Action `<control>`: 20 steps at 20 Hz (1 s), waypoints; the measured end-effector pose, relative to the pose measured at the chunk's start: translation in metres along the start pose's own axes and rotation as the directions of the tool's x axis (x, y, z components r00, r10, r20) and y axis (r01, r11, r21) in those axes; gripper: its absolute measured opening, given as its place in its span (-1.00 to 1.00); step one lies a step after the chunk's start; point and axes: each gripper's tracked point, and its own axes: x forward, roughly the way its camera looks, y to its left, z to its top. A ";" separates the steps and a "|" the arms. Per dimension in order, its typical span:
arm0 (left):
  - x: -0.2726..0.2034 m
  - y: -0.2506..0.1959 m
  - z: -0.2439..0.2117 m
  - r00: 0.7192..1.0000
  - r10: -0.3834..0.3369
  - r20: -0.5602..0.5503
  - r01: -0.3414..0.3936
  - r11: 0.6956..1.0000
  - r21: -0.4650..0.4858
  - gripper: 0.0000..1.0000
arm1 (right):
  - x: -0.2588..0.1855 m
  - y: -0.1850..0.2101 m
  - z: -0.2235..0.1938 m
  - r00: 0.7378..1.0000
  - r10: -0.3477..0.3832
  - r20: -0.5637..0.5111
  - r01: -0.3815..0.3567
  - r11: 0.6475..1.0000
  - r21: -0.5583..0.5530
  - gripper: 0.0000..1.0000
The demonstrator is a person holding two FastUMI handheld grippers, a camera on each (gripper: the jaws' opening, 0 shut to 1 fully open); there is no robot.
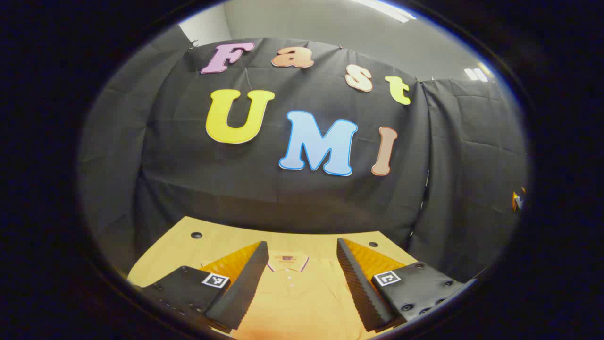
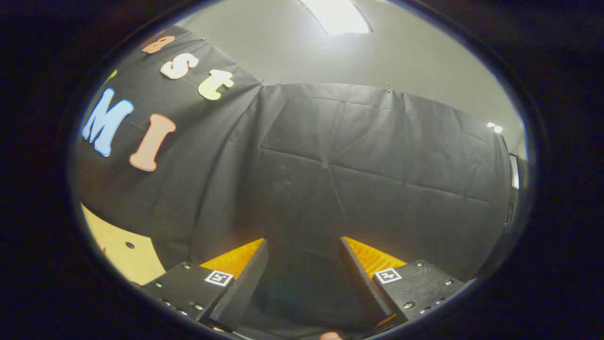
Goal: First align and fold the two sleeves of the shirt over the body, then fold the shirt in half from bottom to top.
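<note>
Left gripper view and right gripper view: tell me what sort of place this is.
Most likely an indoor recording booth, not a home: black cloth walls hang all round, a ceiling light shines above, and a shirt lies flat on a yellow table.

Tan table point(image 1: 217, 243) w/ 2 holes; ceiling light point(image 2: 336, 16).

I see an orange shirt point(image 1: 302, 295), its collar point(image 1: 288, 262) trimmed dark, on a yellow table point(image 1: 222, 241) below the black cloth point(image 1: 283, 198).

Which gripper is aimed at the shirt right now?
The left gripper: the shirt lies between its open fingers. The right gripper faces the booth wall.
</note>
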 end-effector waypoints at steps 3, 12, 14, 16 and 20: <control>0.002 -0.016 0.009 1.000 -0.018 0.018 0.017 0.999 0.027 0.89 | -0.027 0.025 0.007 0.997 0.076 -0.007 -0.075 0.993 0.087 0.86; -0.016 -0.018 0.028 0.997 -0.032 0.066 0.026 0.995 0.098 0.87 | -0.107 0.167 0.098 0.916 0.369 0.159 -0.401 0.859 0.318 0.86; -0.019 -0.003 0.034 0.997 -0.008 0.078 -0.001 0.994 0.106 0.87 | -0.115 0.189 0.110 0.894 0.408 0.182 -0.447 0.824 0.347 0.84; -0.020 0.011 0.037 0.997 0.016 0.081 -0.024 0.995 0.100 0.87 | -0.119 0.214 0.117 0.873 0.447 0.194 -0.487 0.794 0.364 0.87; -0.024 0.038 0.038 0.994 0.068 0.081 -0.076 0.993 0.094 0.87 | -0.128 0.269 0.120 0.825 0.528 0.201 -0.563 0.741 0.366 0.87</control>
